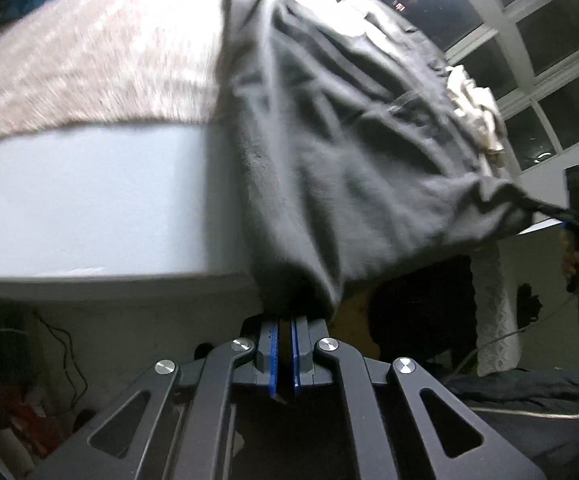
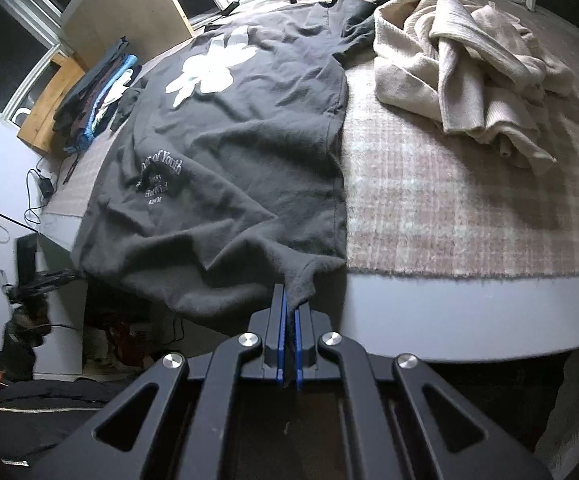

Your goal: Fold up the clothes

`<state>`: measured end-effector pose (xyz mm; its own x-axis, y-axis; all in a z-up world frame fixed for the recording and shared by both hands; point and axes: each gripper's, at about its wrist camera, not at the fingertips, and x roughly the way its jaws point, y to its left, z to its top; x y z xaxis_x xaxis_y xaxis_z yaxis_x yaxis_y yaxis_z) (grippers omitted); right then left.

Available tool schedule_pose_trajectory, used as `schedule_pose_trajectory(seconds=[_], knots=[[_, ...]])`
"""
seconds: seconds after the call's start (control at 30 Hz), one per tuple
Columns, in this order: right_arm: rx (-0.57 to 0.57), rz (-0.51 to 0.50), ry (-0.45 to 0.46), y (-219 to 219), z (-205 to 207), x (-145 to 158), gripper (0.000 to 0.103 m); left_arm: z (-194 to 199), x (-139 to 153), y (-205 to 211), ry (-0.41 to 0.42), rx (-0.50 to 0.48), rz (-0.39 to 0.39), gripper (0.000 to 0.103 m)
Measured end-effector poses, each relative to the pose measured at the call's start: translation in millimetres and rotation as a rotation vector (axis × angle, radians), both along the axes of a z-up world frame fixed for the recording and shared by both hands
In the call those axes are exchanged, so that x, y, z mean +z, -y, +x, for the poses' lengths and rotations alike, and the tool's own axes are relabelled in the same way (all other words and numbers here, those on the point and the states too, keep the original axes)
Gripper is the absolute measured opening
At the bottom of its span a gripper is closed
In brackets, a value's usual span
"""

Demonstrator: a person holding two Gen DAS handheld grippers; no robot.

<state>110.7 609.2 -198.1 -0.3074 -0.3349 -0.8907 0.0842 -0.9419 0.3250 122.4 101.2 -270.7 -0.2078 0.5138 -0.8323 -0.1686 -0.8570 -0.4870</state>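
A bedroom in a home, at night. A bed (image 2: 469, 312) with a plaid blanket (image 2: 449, 208) fills most of the right wrist view, with a cream sweater (image 2: 469, 68) heaped at 1 o'clock and folded clothes (image 2: 97, 100) stacked at 10 o'clock on a wooden shelf (image 2: 49, 108). Dark window panes (image 1: 537, 52) with white frames sit at 2 o'clock in the left wrist view, and charger cables (image 2: 37, 192) trail by the wall
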Motion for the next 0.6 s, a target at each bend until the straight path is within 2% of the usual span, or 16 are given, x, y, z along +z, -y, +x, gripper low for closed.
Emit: schedule_pose_trajectory(seconds=[0.1, 0.17, 0.23, 0.27, 0.33, 0.4, 0.47, 0.53, 0.6], knots=[[-0.055, -0.037, -0.021, -4, 16, 6, 0.003, 13, 61, 36, -0.066, 0.069, 0.083, 0.003], [-0.105, -0.077, -0.054, -7, 28, 17, 0.003, 19, 104, 59, -0.142, 0.098, 0.088, 0.0], [-0.15, -0.103, -0.079, -8, 40, 26, 0.003, 21, 129, 71, -0.188, 0.091, 0.042, 0.0], [-0.173, -0.115, -0.092, -9, 46, 30, 0.003, 19, 126, 73, -0.174, 0.081, 0.018, 0.0], [-0.183, -0.101, -0.05, 0, 49, 18, 0.003, 13, 117, 76, -0.134, 0.063, -0.025, 0.0], [-0.184, -0.101, -0.013, 10, 49, 5, 0.003, 2, 94, 74, -0.092, 0.04, -0.075, 0.0], [-0.202, -0.11, -0.017, 10, 43, -1, 0.003, -9, 72, 69, -0.062, 0.027, -0.109, 0.0], [-0.209, -0.104, -0.023, 10, 35, -2, 0.003, -13, 58, 65, -0.046, 0.013, -0.12, 0.0], [-0.196, -0.073, -0.026, 9, 25, 0, 0.003, -20, 55, 47, -0.075, -0.034, -0.185, 0.0]])
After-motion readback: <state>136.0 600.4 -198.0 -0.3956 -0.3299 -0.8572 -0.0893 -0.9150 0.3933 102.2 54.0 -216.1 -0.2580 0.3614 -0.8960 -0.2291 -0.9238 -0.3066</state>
